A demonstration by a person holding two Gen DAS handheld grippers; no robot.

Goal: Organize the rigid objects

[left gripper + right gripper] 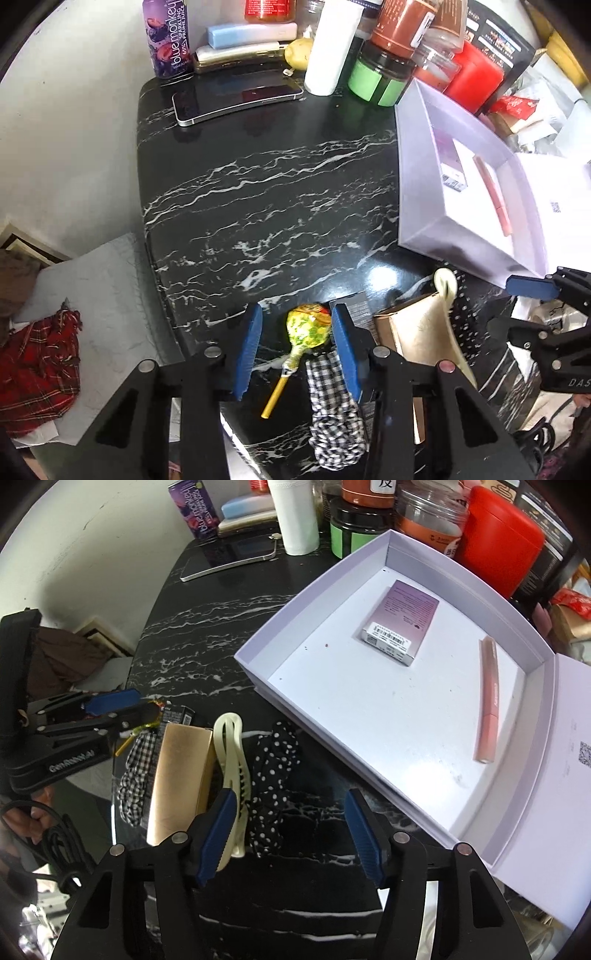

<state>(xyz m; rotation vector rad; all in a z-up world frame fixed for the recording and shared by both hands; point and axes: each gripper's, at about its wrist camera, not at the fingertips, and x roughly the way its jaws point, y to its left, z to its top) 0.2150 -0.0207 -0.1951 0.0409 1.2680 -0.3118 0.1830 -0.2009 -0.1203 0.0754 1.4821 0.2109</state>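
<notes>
A lollipop in a yellow-green wrapper lies on the black marble table between the blue pads of my left gripper. The right pad is at its head and the left pad stands apart from it, so the gripper is open. Beside the lollipop lie a checked scrunchie and a gold box. My right gripper hangs open over a polka-dot scrunchie, with a cream hair clip by its left pad. The open white box holds a purple carton and a pink tube.
A phone, a purple can, a white bottle, jars and a red container crowd the table's back edge. A small black box lies behind the gold box. Red plaid cloth lies below the table's left edge.
</notes>
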